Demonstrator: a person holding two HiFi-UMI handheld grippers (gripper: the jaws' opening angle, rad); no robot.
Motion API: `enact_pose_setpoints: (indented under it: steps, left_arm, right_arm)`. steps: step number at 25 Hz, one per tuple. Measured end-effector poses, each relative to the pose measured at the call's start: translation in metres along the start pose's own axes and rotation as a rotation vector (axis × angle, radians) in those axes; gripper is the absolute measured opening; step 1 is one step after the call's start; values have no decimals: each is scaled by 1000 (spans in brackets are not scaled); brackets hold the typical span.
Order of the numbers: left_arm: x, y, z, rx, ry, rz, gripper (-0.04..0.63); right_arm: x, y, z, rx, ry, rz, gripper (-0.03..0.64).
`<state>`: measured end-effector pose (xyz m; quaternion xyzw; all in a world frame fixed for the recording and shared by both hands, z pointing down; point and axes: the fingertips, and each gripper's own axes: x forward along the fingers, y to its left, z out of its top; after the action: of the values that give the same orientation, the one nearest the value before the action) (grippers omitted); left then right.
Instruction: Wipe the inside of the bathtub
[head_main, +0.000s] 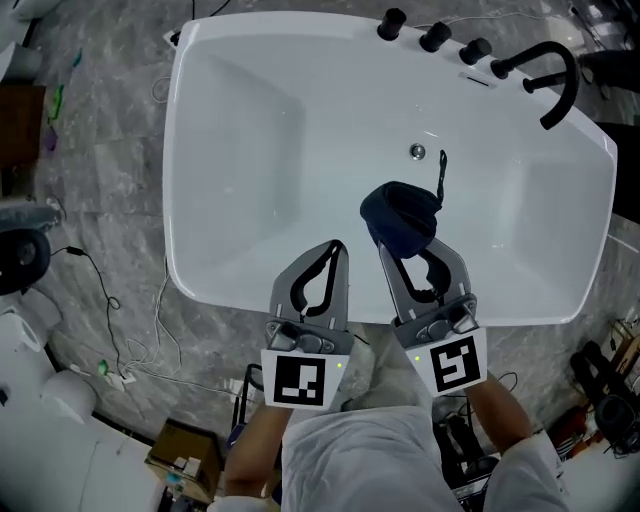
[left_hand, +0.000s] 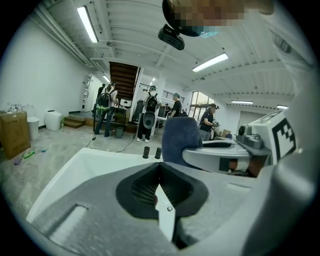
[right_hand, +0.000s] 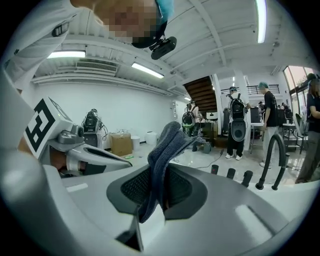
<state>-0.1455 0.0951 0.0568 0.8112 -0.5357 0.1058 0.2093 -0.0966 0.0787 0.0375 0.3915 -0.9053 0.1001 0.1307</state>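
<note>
1. Grey marbled floor (head_main: 110, 180) surrounds the white bathtub (head_main: 250, 150) in the head view, with a black faucet (head_main: 555, 75) on its far rim and the drain (head_main: 417, 152) in its bottom. I hold both tools side by side over the near rim. The dark blue cloth (head_main: 402, 215) bunches at the tip of the right hand-held gripper (head_main: 386, 250), over the tub's inside and short of the drain. I cannot tell whether it touches the enamel.

2. The left gripper view shows the left hand-held gripper (left_hand: 159, 167) with its jaws pressed together and nothing between them. The cloth stands just beside it, above the tub's basin.

3. In the right gripper view the right tool's jaws are clamped on a fold of the cloth, which sticks up past the tips and droops a little to one side.

4. I judge the cloth to be light, soft and floppy, so it will fold under the jaws rather than spread. The tub is rigid, smooth and probably slick. Gripping a thick gathered fold near the cloth's middle should leave enough free fabric to press flat against the wall.
</note>
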Motion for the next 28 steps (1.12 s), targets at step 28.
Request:
enact_pose_setpoints:
  steps: [28]
  left_arm:
    - [170,225,-120,59,-214,106,0]
  right_arm:
    - [300,-20,-125,-136,-228,25,63]
